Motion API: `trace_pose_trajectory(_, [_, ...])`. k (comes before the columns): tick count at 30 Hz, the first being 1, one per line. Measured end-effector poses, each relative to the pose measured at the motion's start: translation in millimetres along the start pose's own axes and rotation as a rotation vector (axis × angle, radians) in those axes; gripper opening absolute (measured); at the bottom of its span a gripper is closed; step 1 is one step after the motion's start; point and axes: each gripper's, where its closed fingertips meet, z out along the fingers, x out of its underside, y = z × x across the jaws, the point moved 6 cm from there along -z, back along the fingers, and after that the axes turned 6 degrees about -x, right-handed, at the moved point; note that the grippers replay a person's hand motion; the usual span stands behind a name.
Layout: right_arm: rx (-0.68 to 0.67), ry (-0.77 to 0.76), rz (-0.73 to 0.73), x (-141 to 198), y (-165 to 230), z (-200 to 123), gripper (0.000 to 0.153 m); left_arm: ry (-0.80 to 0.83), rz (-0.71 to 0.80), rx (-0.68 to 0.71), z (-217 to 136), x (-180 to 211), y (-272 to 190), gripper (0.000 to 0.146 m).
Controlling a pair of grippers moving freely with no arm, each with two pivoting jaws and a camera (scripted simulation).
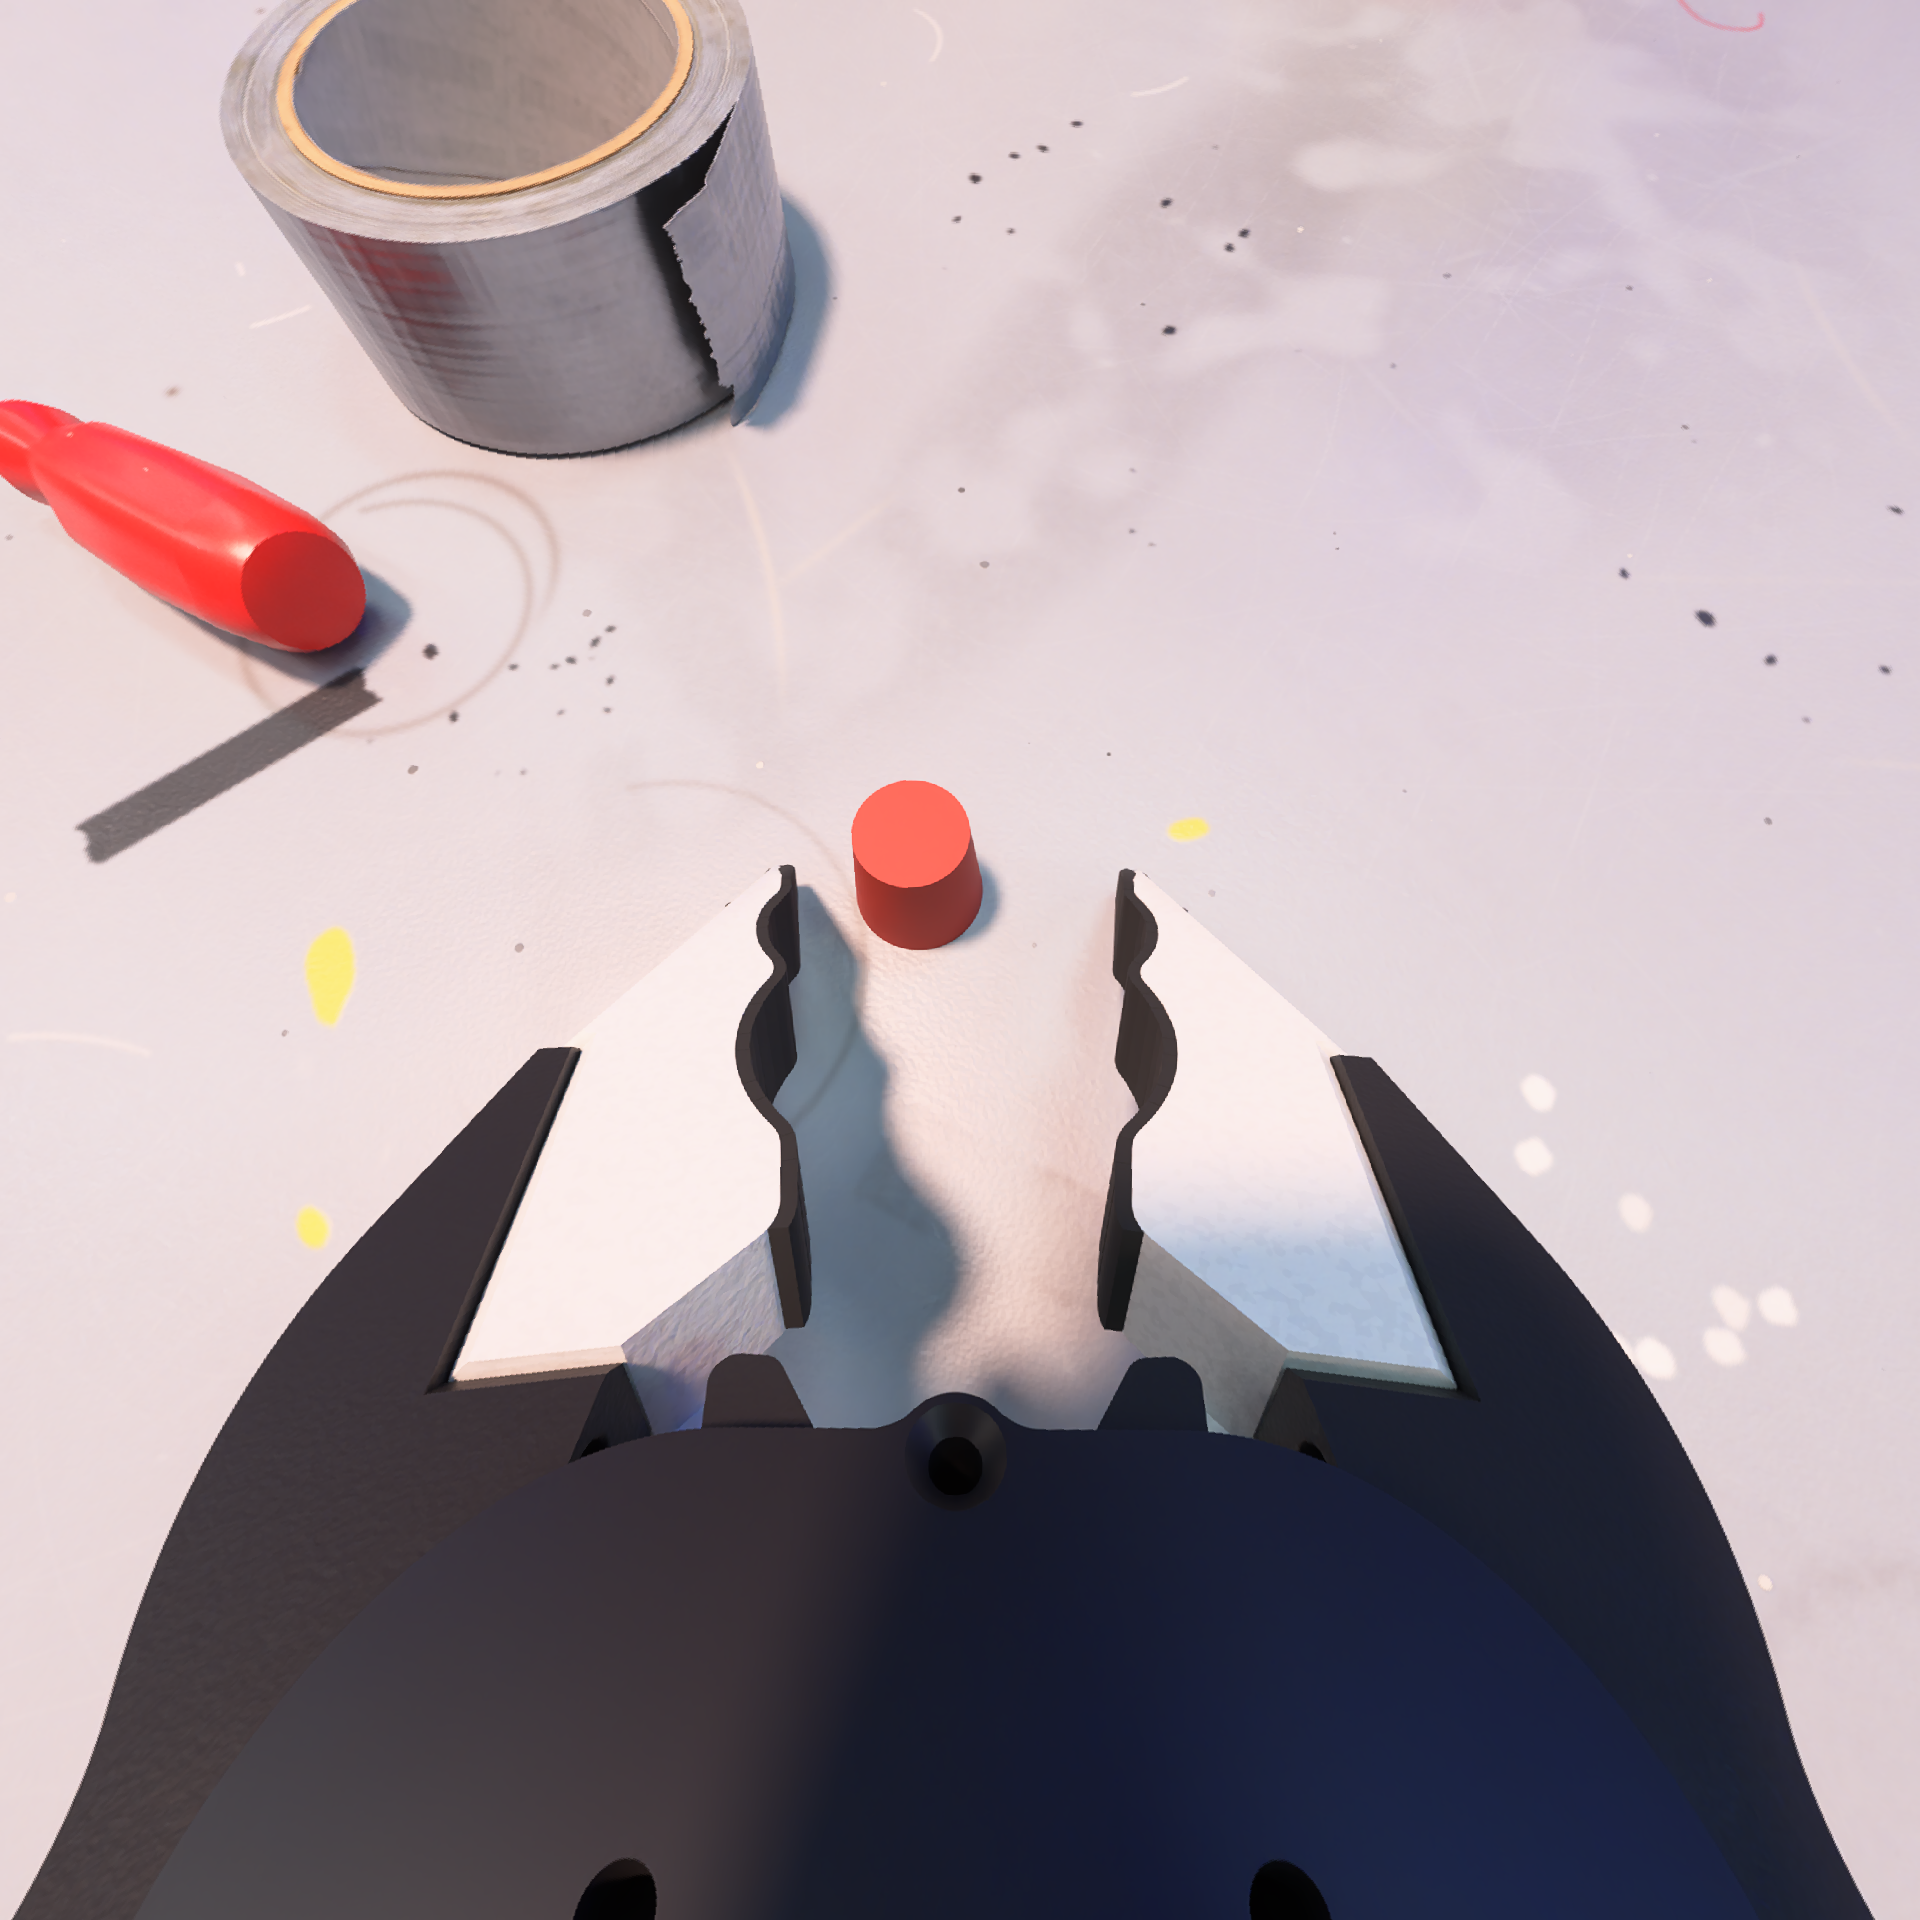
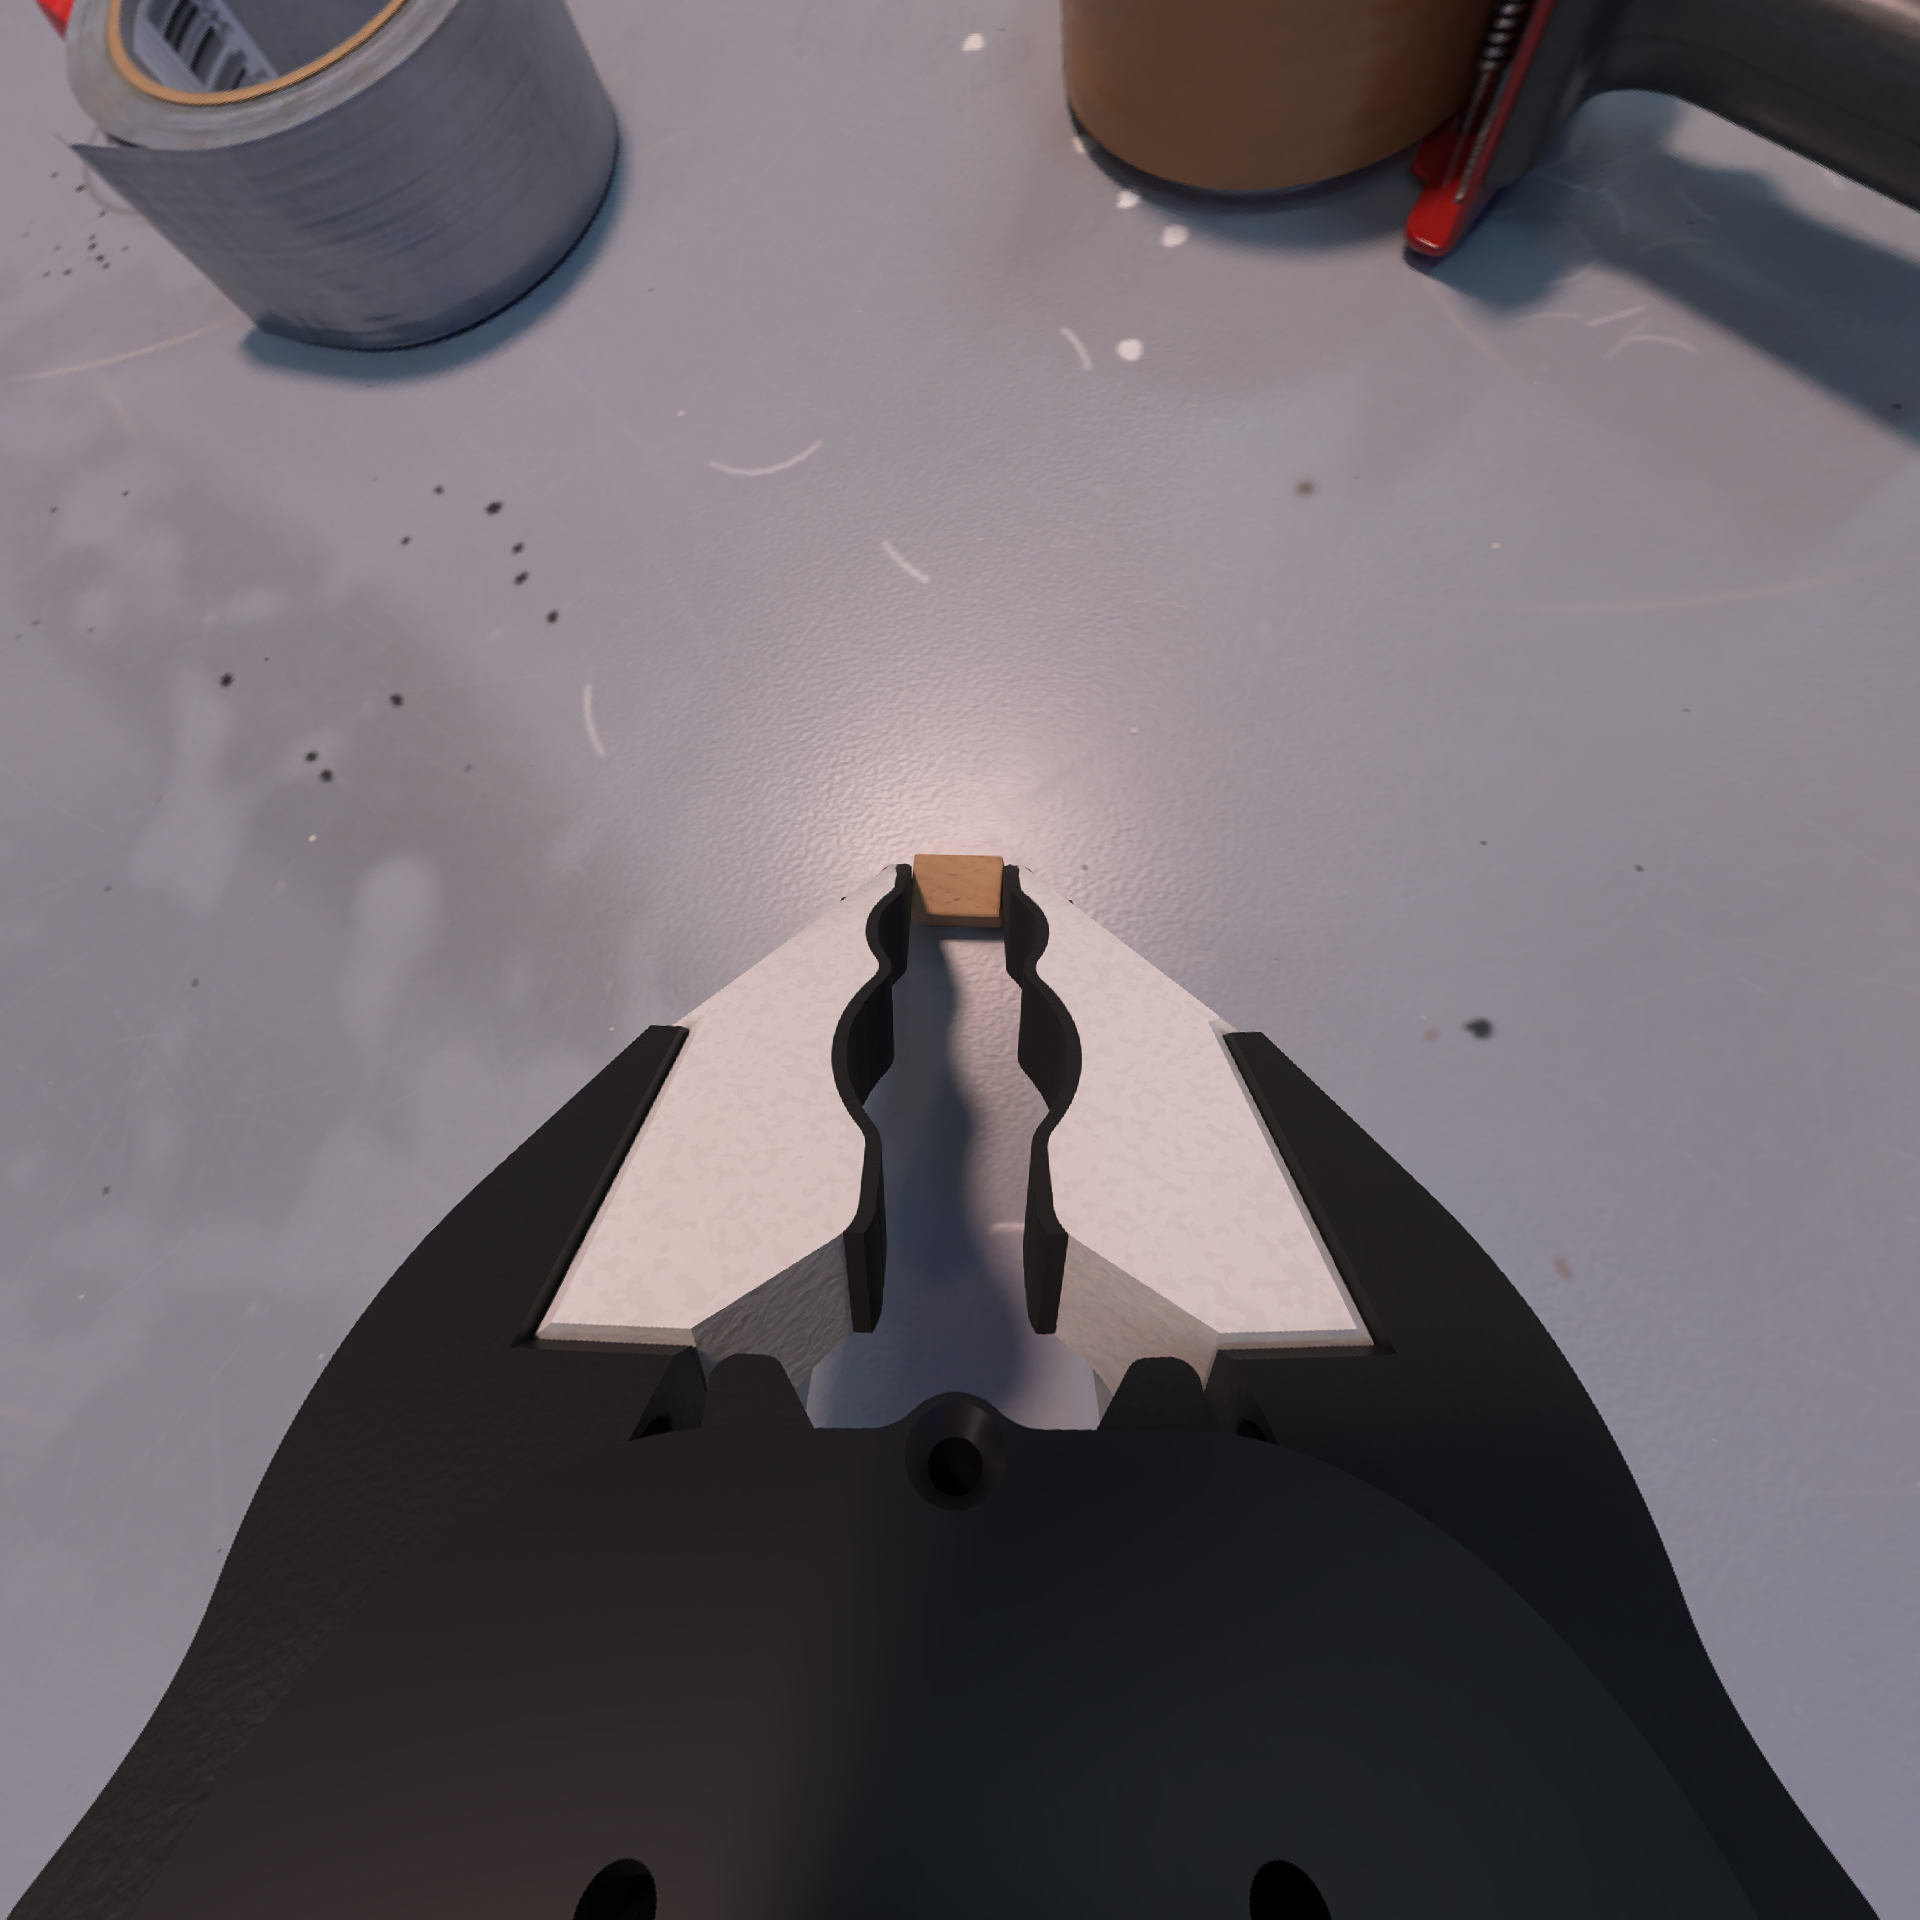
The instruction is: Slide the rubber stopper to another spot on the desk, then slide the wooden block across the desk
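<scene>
Your left gripper (image 1: pixel 956 878) is spread wide, the rubber stopper (image 1: pixel 914 864) upright at its tips on the paint-flecked, scratched desk (image 1: pixel 1455 623). Your right gripper (image 2: pixel 956 894) pinches the wooden block (image 2: pixel 957 890) at its fingertips.

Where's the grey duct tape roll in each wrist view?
Left wrist view: grey duct tape roll at upper left, beyond the red handle.
Right wrist view: same roll at upper left corner, left of the brown tape dispenser.
Shared landmark: the roll itself.
</scene>
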Motion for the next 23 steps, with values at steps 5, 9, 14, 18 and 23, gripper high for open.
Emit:
trace_pose_trajectory(5, [-0.029,0.008,-0.025,1,16,4,0.017,-0.004,0.005,0.001,0,0,0,0.052])
trace_pose_trajectory(9, [-0.043,0.013,-0.047,3,30,7,0.017,-0.005,0.003,0.0,0,0,0,0.043])
trace_pose_trajectory(14, [-0.062,0.012,-0.048,3,37,9,0.017,-0.006,-0.002,-0.005,0,0,0,0.042])
trace_pose_trajectory(18, [-0.073,0.007,-0.034,3,36,9,0.017,-0.007,-0.003,-0.007,1,0,1,0.041])
trace_pose_trajectory(23, [-0.068,0.007,-0.041,3,37,9,0.017,-0.006,-0.005,-0.009,1,0,1,0.041])
